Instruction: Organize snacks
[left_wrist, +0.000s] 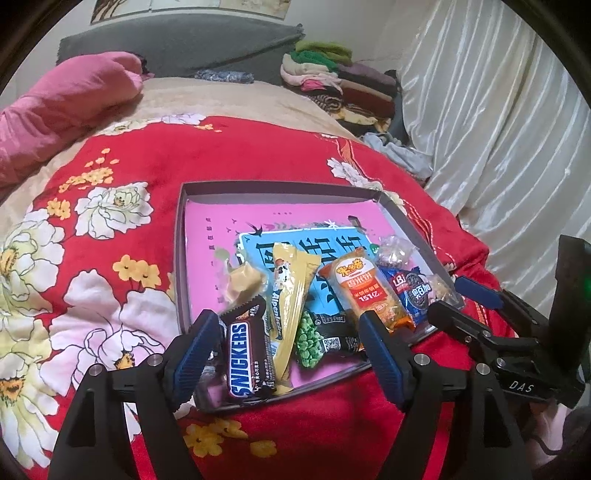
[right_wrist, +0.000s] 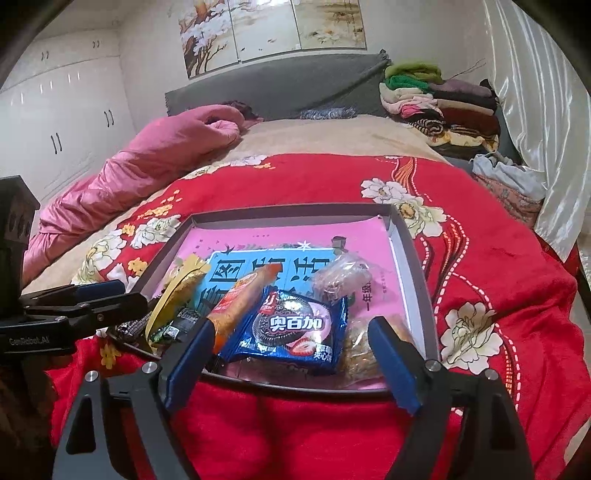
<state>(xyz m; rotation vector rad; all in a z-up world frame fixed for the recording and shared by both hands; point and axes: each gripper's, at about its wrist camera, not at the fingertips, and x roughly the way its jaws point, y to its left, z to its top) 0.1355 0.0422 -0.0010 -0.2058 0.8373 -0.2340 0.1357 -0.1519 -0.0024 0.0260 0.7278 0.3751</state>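
1. My left gripper (left_wrist: 291, 343) has its jaws spread wide at the near rim of the shallow grey cardboard tray (left_wrist: 179, 236); the brown Snickers bar (left_wrist: 248, 360) and yellow Alpenliebe stick (left_wrist: 290, 295) crowd the gap.
2. The far pink half of the tray floor lies bare.
3. My right gripper (right_wrist: 291, 363), jaws apart, faces the blue Oreo-style cookie packet (right_wrist: 295, 328).
4. The red floral bed blanket (left_wrist: 155, 155) around the tray lies open.
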